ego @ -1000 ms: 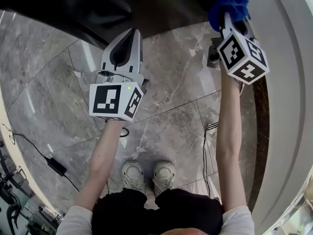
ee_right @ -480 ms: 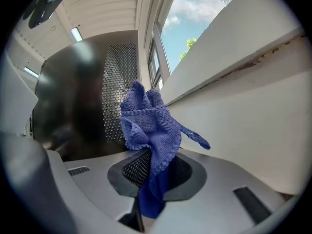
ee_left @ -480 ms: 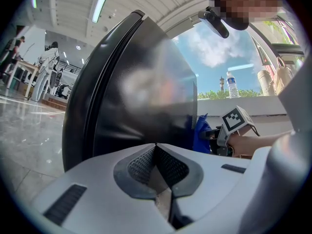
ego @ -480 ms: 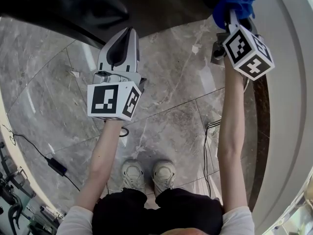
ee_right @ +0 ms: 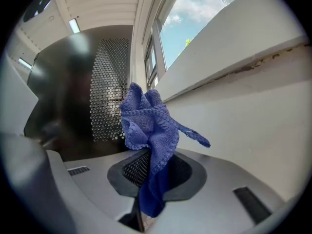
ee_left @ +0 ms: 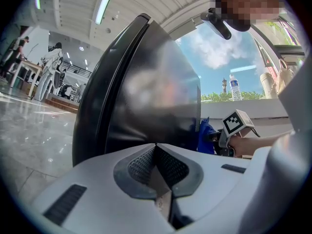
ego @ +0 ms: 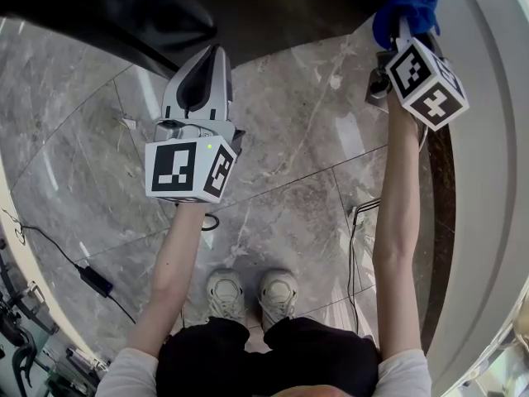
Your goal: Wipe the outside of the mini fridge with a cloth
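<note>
Right gripper view shows the right gripper (ee_right: 152, 174) with its jaws pinched tight on a blue cloth (ee_right: 146, 123). The bottom of the cloth is stuck between the jaws, and the rest puffs up above them in a bunch. One thin corner pokes out to the side. Just past the cloth is the mini fridge (ee_right: 63, 91), dark and shiny, with a panel of little holes (ee_right: 109, 96) on it. It is hard to tell if the cloth touches the fridge. A white wall (ee_right: 243, 96) runs along the other side of the cloth. In the left gripper view, the left gripper (ee_left: 156, 165) has its jaws closed together with nothing in them. It points at a smooth black side of the fridge, which is close in front of it. In the head view, both grippers are held out over a gray stone floor (ego: 289, 180). The person's white shoes (ego: 248, 292) are below, and a black cord (ego: 95, 278) lies on the floor.
</note>
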The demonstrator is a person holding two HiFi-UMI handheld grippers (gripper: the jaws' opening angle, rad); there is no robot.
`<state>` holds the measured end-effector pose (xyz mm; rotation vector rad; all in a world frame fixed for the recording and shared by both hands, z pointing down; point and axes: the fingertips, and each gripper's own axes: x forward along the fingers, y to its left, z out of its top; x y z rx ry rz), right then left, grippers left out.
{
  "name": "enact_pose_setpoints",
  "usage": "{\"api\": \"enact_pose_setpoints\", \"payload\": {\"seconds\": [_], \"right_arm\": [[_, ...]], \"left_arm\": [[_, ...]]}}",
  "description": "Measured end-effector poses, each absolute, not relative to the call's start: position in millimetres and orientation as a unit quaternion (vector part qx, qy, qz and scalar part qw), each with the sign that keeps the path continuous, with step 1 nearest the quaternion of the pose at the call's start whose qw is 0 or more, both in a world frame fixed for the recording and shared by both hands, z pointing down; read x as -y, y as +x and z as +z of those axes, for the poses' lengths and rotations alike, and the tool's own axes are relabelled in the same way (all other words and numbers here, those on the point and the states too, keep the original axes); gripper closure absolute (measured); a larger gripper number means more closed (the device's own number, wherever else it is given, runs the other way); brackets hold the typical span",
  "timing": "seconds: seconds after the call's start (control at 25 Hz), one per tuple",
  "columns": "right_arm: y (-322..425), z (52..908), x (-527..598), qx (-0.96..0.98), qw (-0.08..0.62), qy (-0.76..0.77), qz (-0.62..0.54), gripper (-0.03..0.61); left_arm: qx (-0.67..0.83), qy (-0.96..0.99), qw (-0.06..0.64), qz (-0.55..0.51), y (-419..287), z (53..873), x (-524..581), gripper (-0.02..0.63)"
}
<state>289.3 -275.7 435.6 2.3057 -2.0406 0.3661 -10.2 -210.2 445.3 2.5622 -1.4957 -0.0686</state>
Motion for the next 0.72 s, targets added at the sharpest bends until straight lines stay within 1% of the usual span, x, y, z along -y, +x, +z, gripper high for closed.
{"api": "enact_pose_setpoints", "payload": {"seconds": [0.16,0.32,0.4,0.52,0.72], "right_arm": [[277,435,259,0.664,0.001,0.737,0.126,0.494],[239,427,229,0.692,-0.035,0.708,0.137,0.494],[206,427,216,0.718,-0.046,0.68,0.143,0.494],[148,429,208,0.758,-0.044,0.634,0.149,0.494],[48,435,187,0.814,-0.034,0.558,0.16,0.494]], "left_arm": [[0.505,0.858,0.092,-0.028,-14,442,207,0.609],[0.504,0.859,0.091,-0.023,-22,441,194,0.609],[0.511,0.854,0.092,-0.016,-36,442,189,0.609],[0.531,0.842,0.093,-0.014,-63,440,184,0.609],[0.558,0.827,0.064,-0.016,-105,423,175,0.609]]}}
